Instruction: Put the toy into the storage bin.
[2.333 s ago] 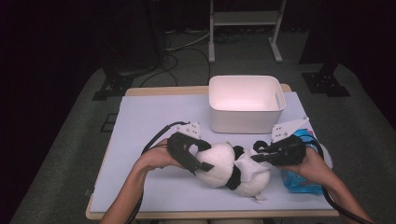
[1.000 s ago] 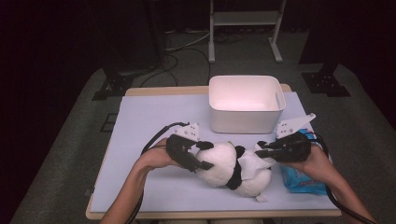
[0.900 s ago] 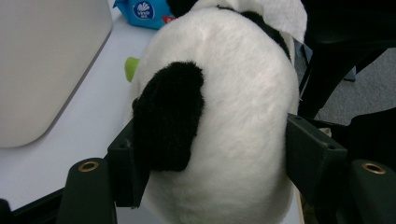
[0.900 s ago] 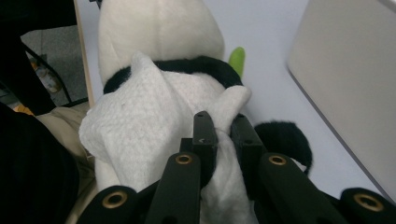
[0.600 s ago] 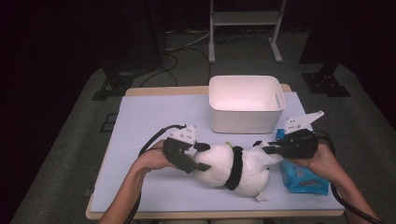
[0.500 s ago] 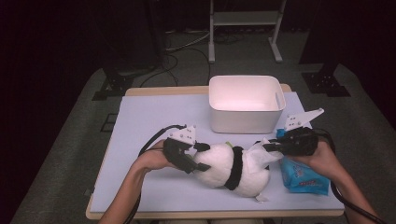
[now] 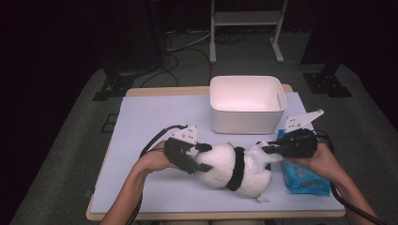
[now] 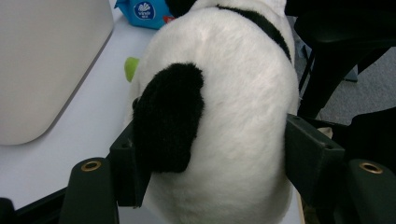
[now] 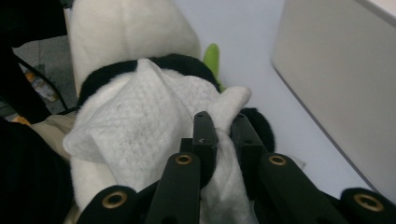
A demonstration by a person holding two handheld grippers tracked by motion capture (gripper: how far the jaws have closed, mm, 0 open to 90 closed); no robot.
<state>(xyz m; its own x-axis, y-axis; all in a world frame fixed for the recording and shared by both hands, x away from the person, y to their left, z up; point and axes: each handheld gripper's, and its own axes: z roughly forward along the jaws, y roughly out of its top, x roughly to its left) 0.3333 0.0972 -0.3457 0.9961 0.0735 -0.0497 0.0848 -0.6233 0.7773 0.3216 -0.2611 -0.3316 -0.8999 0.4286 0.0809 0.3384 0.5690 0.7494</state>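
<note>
The right gripper (image 7: 268,151), fingers pinched on a white wipe (image 9: 135,116), has slid rightward across the plush panda (image 7: 234,166) at lower centre, so wiping progresses. The left gripper (image 7: 199,157) clamps the panda's rear, fingers partly spread.

Right claw (image 7: 271,150) has shifted right across the panda toy (image 7: 234,166), drawing the white wipe (image 7: 259,152) over its upper body. The toy now lies stretched lengthwise, uncovering more of the blue packet (image 7: 305,180).

Plush panda (image 7: 234,166) on its side on table; white wipe (image 9: 140,116) draped over it.
</note>
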